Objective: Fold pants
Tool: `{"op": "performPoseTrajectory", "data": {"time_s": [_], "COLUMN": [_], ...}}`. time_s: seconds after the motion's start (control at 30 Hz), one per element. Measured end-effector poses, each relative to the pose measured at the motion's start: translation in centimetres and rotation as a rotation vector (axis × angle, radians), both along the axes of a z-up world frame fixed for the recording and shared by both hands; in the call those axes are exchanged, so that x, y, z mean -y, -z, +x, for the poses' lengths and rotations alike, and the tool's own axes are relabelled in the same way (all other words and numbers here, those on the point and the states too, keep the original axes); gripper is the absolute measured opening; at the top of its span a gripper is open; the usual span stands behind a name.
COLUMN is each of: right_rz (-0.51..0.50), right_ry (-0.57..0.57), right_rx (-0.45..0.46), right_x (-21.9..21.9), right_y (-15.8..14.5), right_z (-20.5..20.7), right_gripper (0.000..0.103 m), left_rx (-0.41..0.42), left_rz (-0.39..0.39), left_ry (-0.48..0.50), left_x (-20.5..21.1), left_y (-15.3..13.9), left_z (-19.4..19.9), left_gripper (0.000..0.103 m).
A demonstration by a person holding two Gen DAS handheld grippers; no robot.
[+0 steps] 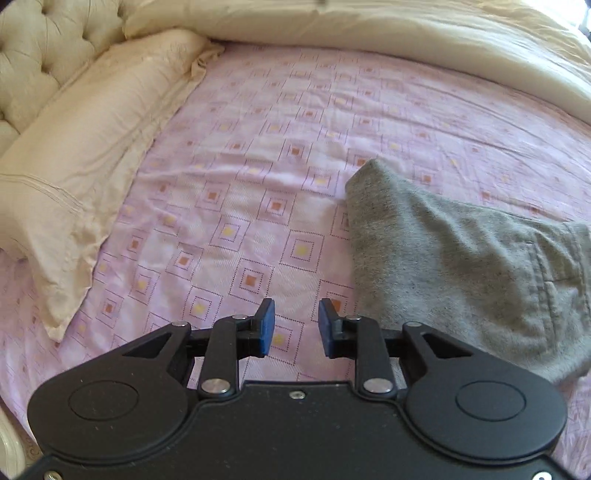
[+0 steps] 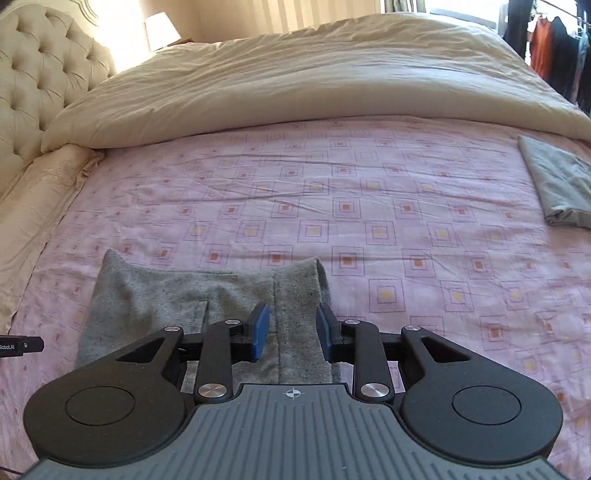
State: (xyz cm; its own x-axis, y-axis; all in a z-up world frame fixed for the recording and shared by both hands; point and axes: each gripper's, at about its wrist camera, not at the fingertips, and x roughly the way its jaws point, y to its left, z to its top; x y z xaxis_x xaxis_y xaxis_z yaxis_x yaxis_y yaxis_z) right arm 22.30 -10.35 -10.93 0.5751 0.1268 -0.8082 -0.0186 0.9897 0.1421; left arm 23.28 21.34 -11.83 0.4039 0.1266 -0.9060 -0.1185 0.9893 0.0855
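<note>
A pink bedsheet patterned with squares (image 2: 332, 177) covered the bed. The grey knit pants (image 2: 207, 306) lay on it in a compact folded bundle, apparently nearly finished. Just above them the right gripper (image 2: 293, 328) hung spread and empty; beside them the left gripper (image 1: 296, 326) likewise.

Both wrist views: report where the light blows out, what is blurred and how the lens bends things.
Left wrist view: the duvet is washed out along the top; the bedsheet pattern is soft; the bed curves like a dome. Right wrist view: glare burns beside the lamp and headboard, and at the window top right; the grey pants look sharp; edges bow.
</note>
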Motion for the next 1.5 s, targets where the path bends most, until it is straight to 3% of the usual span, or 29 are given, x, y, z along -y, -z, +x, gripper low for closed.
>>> {"op": "performPoseTrajectory", "data": {"time_s": [0.07, 0.2, 0.4, 0.57, 0.93, 1.5], "right_rz": [0.024, 0.012, 0.001, -0.03, -0.048, -0.026], "right_ry": [-0.02, -0.059, -0.074, -0.105, -0.179, -0.18], "right_rx": [0.009, 0.018, 0.001, 0.02, 0.105, 0.133], "right_x": [-0.8, -2.0, -2.6, -2.5, -2.0, -0.7], "right_y": [-1.1, -2.7, -4.6, -5.9, -8.9, -9.6], "right_z": [-0.5, -2.7, -6.6, -9.3, -11.7, -13.3], "right_gripper": [0.028, 0.028, 0.028, 0.028, 0.028, 0.028], "left_rx": [0.016, 0.042, -0.011, -0.029, 0.033, 0.022], "left_rz": [-0.005, 0.009, -0.01, -0.056, -0.035, -0.031], "left_ry": [-0.001, 0.02, 0.026, -0.002, -0.003, -0.021], "left_x": [0.8, 3.6, 7.6, 9.7, 12.7, 14.2], "left_y": [-1.1, -3.0, -4.6, -6.2, -9.0, -9.3], "left_z": [-1.0, -3.6, -7.5, -9.9, -12.3, -13.9], "left_gripper": [0.037, 0.052, 0.056, 0.056, 0.056, 0.056]}}
